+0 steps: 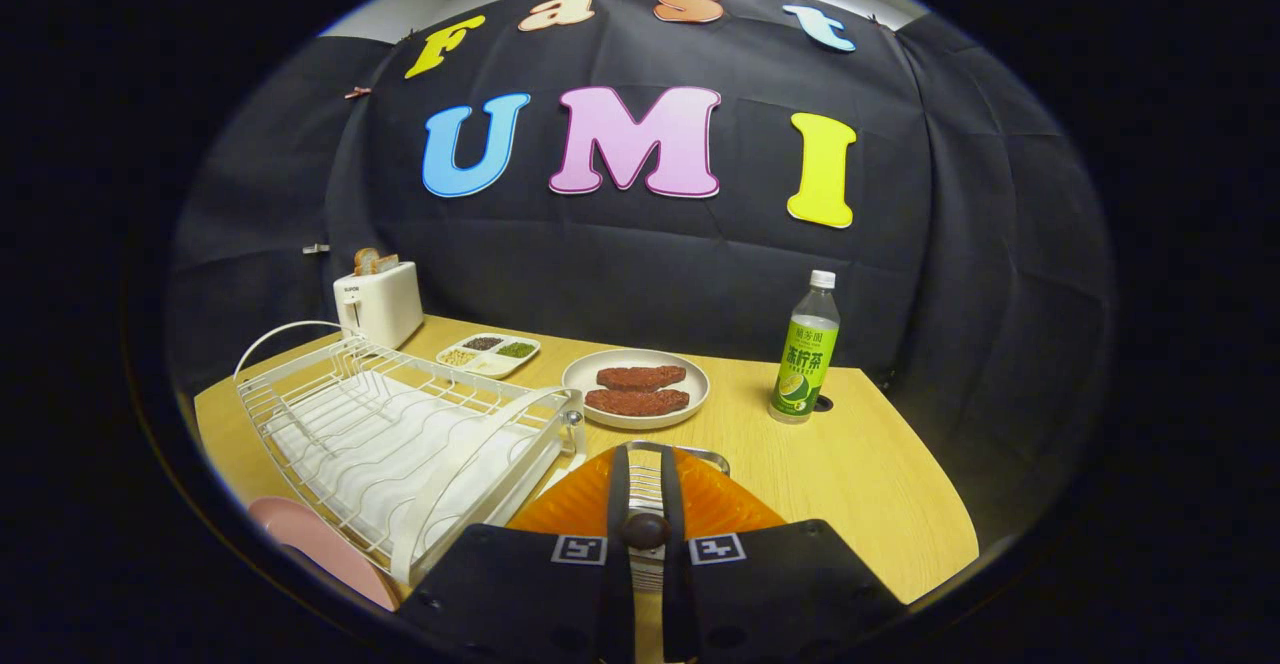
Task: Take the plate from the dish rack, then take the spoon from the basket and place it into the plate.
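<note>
Spoon (pixel 645 489) clamped between fingers (pixel 645 504) | over orange basket (pixel 720 509) | dish rack (pixel 400 444) beside | bare table (pixel 860 464) ahead

The scene is lit evenly from overhead; the wooden table (pixel 860 464) beyond the fingers is rendered bright, while the backdrop stays dim. Soft, short shadows are cast beside the green bottle (pixel 804 354). Strong fisheye bending is seen in the white dish rack (pixel 400 434). The gripper (pixel 645 489), with fingers nearly together, is slightly blurred.
</note>
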Tool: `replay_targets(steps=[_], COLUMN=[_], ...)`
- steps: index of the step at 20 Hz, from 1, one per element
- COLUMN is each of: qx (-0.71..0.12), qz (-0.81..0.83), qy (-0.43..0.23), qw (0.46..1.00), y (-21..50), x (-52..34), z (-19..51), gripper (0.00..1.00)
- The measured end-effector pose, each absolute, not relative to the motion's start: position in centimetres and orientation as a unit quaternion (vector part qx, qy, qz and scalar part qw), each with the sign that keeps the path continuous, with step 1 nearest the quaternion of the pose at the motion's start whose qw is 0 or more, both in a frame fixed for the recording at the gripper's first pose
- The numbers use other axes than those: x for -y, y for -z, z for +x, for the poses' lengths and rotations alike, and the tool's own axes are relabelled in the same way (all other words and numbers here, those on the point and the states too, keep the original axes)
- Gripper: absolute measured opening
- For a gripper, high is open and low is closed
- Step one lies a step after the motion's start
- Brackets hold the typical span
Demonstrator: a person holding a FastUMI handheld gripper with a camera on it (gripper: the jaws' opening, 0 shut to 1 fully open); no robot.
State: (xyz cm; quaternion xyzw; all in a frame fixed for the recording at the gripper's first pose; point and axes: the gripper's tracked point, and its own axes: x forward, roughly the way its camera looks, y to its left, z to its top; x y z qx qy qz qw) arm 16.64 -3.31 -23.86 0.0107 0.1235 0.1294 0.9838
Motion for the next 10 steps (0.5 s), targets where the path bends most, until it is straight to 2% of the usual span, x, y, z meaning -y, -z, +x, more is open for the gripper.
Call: replay_targets(steps=[10], qx=[-0.108], qz=[-0.009], qy=[-0.127], qw=[0.986], y=[16.8], x=[4.6], z=[16.5], gripper=[0.15])
